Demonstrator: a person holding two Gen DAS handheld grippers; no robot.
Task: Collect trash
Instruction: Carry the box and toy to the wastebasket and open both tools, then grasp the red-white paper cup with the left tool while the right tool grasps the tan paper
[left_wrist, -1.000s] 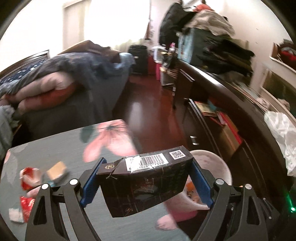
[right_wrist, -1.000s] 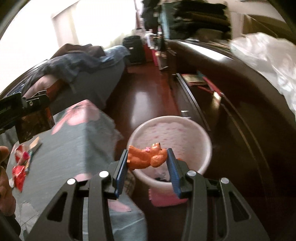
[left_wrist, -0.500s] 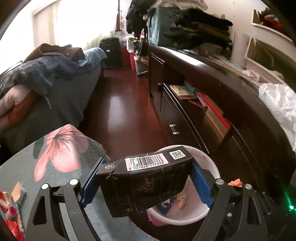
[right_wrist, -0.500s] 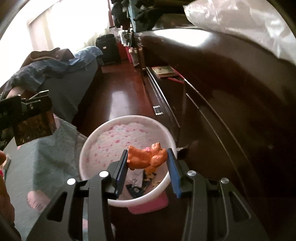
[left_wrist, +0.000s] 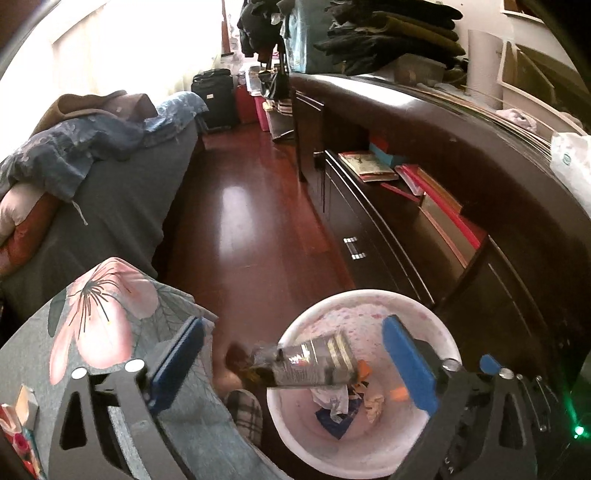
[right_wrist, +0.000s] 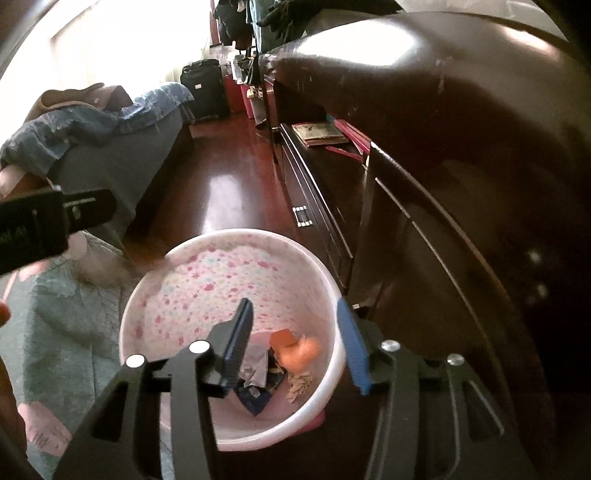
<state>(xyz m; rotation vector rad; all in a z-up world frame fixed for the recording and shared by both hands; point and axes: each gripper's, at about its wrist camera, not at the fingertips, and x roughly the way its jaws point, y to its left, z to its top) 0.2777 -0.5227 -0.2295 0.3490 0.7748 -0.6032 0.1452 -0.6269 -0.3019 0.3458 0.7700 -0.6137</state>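
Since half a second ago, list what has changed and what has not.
Both grippers opened over the pink bin. The left gripper released the dark box, now blurred, falling at the bin's rim. The right gripper dropped the orange wrapper inside. The bin stayed put.

The left hand-held gripper (left_wrist: 291, 360) hangs over the near-left rim of the pink bin (left_wrist: 439, 325), its blue-padded fingers (left_wrist: 408, 365) spread wide with nothing touching either pad. The right hand-held gripper (right_wrist: 295, 341) is poised above the near-right part of the same bin, tilted down into its mouth, jaws parted and the pads bare. From the right wrist view the left one's black body shows off the bin's left side, higher than the rim.
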